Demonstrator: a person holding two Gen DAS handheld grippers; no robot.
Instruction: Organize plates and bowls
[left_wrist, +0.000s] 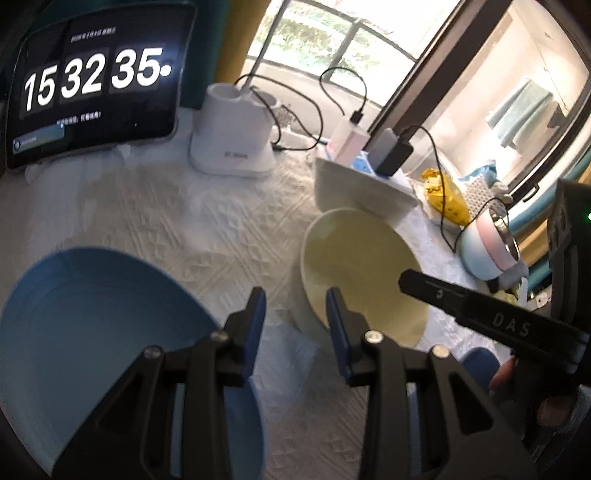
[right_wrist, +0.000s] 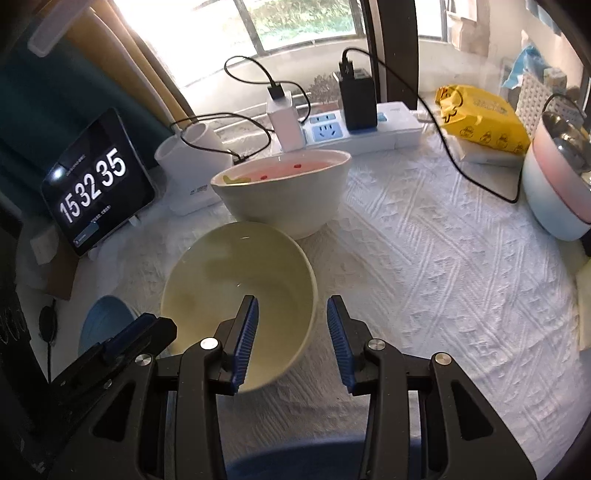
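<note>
- On the white textured cloth (right_wrist: 424, 258) sits the cream bowl (right_wrist: 236, 295), with the right gripper (right_wrist: 291, 332) wide open and straddling its near rim — one pad inside, one outside, nothing gripped yet.
- The left gripper (left_wrist: 295, 321) is also open and empty, poised between the blue plate (left_wrist: 85, 332) on its left and the cream bowl on its right.
- To do this well, I judge the right pads should close squarely on the rim wall, then lift straight up so the bowl does not tip.
- Just behind it stands the white bowl (right_wrist: 284, 195), which seems to hold pink liquid — a likely nesting spot only if emptied, and easy to knock.
- Around the edges: a clock tablet (right_wrist: 96, 181), a white holder (left_wrist: 236, 136), a power strip (right_wrist: 365, 129) with trailing black cables (right_wrist: 461, 162), a yellow packet (right_wrist: 484, 118) and a pastel pot (right_wrist: 554, 184); the cables lie nearest any sweep to the right.
</note>
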